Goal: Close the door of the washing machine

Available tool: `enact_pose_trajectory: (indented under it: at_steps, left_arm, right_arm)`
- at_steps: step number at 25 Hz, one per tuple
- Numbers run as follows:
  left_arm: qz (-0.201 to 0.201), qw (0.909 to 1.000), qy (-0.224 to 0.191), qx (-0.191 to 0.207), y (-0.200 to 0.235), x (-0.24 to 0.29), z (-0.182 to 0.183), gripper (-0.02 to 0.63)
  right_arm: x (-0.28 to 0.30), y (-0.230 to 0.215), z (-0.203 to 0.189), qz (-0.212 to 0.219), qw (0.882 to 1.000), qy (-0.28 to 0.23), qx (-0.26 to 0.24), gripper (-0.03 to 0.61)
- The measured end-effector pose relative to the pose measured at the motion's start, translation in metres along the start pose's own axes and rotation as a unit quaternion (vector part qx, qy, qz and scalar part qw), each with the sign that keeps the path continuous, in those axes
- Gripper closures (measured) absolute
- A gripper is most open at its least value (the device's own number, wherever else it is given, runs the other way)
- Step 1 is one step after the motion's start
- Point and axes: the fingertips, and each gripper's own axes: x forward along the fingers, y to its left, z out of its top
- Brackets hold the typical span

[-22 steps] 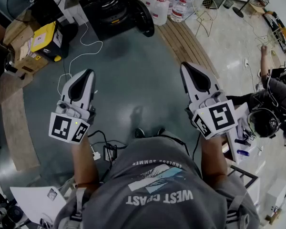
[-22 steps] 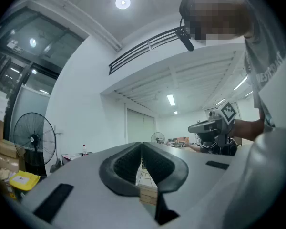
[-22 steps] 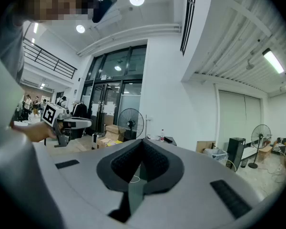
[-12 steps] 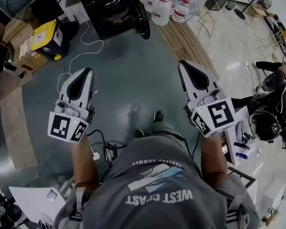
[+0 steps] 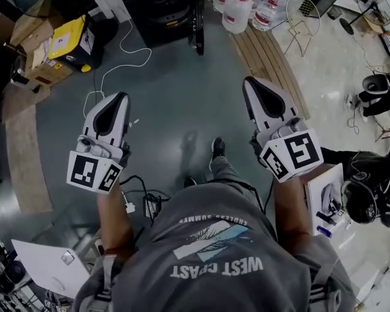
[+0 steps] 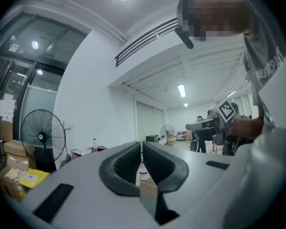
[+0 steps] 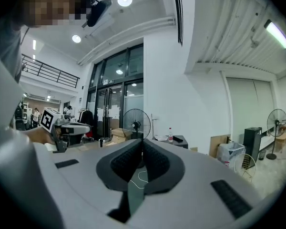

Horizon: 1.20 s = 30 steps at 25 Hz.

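The black washing machine stands on the floor at the top middle of the head view. Its round door hangs open on the machine's right side, seen almost edge-on. My left gripper and right gripper are held out level side by side, well short of the machine and touching nothing. Both are shut and hold nothing: in the left gripper view the pads meet, and so do the pads in the right gripper view. Each gripper view shows the other gripper off to the side.
Several large water bottles stand right of the machine beside wooden planks. A white cable trails over the grey floor. A yellow case and cardboard boxes sit at upper left. A person sits at the right. A standing fan stands nearby.
The person holding the grippers has stepped forward, one foot now showing ahead. The machine has slid rightward in the view, its door now edge-on. Both grippers stayed shut.
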Motion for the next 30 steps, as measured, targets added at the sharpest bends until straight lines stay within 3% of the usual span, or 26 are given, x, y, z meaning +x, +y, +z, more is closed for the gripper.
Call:
enact_pose_trajectory:
  at_steps: [20, 30]
  left_arm:
    - [0.094, 0.9953, 0.021, 0.011, 0.048, 0.139, 0.002, 0.586]
    - [0.103, 0.994, 0.032, 0.018, 0.047, 0.182, 0.002, 0.586]
  right_arm:
    - [0.136, -0.132, 0.006, 0.097, 0.995, 0.002, 0.006, 0.549]
    - [0.163, -0.172, 0.0, 0.118, 0.993, 0.005, 0.012, 0.549]
